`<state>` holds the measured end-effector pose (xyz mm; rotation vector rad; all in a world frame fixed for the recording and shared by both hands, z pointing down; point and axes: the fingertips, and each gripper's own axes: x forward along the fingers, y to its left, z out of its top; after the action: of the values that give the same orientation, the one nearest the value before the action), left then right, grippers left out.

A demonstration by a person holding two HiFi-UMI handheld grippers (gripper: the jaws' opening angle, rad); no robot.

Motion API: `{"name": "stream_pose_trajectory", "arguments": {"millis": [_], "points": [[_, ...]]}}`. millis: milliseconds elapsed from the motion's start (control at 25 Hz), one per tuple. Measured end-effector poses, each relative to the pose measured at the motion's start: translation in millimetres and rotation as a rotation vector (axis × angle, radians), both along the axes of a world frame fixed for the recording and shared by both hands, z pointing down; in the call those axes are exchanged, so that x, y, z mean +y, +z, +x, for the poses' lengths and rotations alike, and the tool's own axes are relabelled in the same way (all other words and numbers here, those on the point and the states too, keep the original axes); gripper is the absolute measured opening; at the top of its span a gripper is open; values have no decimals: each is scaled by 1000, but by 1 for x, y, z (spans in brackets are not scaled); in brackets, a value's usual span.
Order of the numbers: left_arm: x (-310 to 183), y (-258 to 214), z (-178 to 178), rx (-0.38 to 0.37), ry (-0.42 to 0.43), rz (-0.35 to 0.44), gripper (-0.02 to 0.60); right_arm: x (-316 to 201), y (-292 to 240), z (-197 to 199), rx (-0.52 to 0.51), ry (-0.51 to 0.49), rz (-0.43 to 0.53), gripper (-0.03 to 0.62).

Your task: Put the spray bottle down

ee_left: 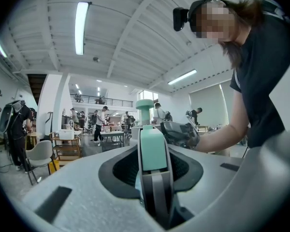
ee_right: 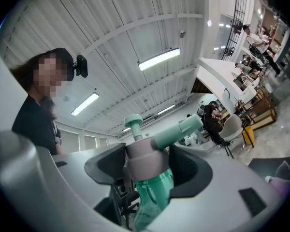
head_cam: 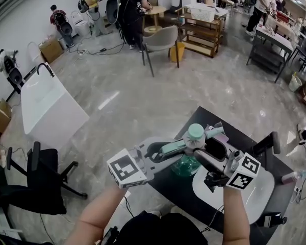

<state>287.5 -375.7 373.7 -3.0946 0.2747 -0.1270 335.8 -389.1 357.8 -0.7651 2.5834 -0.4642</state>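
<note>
One spray bottle (head_cam: 186, 165) in left gripper (head_cam: 164, 149) and right gripper (head_cam: 210, 161) jaws.

I have the spray bottle (head_cam: 186, 164) low and right of centre in the head view, held up in the air between my two claws. Its body is clear green plastic, rounded, with a grey collar around the neck. Above that are a pale mint pump knob on a thin stem and a mint nozzle arm.

In the right gripper view it fills the lower middle of the frame. It stands roughly upright, with the nozzle slanting toward the upper right. My right claw (ee_right: 146, 164) is clamped on the grey collar.

In the left gripper view my left claw (ee_left: 153, 151) is closed on a mint part of the bottle's head at centre frame, and the knob rises just above it.
</note>
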Motion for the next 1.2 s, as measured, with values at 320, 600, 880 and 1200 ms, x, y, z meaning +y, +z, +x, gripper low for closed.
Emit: {"name": "stream_pose_trajectory", "arguments": {"millis": [320,600,880,1200], "points": [[-12,4,1,19,3,50,106,-11,3,0,35,4,37,268],[-18,11,-1,25,13,63,106,-16,8,-1,43,14,51,268],[-20,11,-1,46,27,55,106,-17,9,-1,34,23,53,268],[-23,14,2,62,61,38,106,-19,10,3,15,37,37,268]]}}
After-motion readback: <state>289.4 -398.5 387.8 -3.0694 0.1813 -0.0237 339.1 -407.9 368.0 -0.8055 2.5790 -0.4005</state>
